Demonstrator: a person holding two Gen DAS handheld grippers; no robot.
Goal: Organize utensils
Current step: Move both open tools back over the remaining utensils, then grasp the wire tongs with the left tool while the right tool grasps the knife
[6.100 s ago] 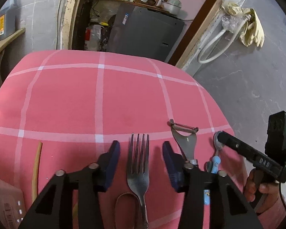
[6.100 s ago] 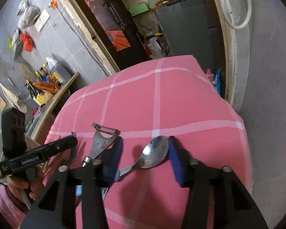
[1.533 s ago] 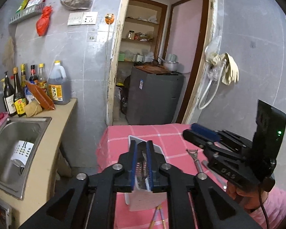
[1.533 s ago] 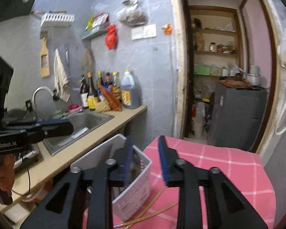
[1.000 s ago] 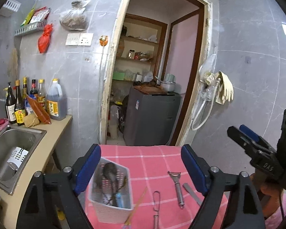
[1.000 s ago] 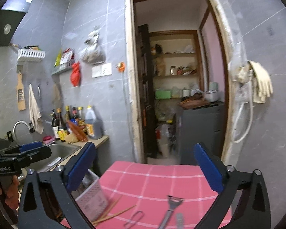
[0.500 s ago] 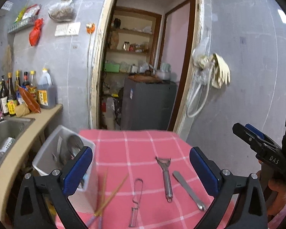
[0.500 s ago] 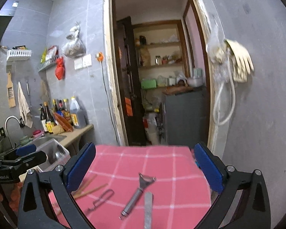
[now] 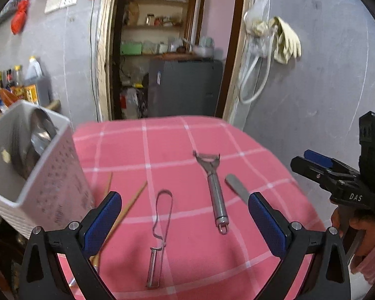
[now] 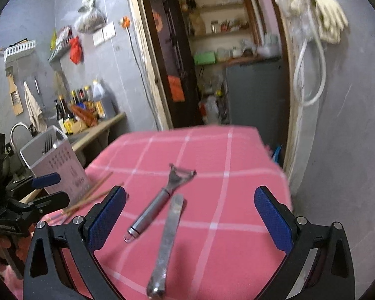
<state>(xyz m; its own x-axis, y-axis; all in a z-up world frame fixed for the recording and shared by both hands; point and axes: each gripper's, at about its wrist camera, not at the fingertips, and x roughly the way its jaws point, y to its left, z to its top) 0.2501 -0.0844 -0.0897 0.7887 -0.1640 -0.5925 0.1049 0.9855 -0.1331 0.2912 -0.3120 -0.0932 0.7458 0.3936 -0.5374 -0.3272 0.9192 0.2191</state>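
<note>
My left gripper [image 9: 183, 212] is open and empty above a thin wire peeler [image 9: 160, 235] on the pink checked cloth [image 9: 167, 150]. A steel Y-peeler [image 9: 213, 187] and a flat metal tool [image 9: 237, 190] lie to its right. My right gripper [image 10: 190, 215] is open and empty above the Y-peeler [image 10: 160, 200] and the flat tool [image 10: 168, 235]. A white perforated utensil holder [image 9: 40, 175] stands at the left with a spoon and fork in it; it also shows in the right wrist view [image 10: 60, 165]. Wooden chopsticks [image 9: 127, 207] lie beside it.
A counter with a sink and bottles [image 10: 82, 110] runs along the left of the table. A doorway with a grey cabinet [image 9: 185, 87] is behind the table. A grey wall with a hose and gloves [image 9: 275, 42] is to the right. The cloth's right edge [image 10: 282, 175] drops off.
Both grippers have dropped lower and closer to the cloth, and the view has tilted down. The utensil holder now sits nearer on the left. Both grippers stay wide open.
</note>
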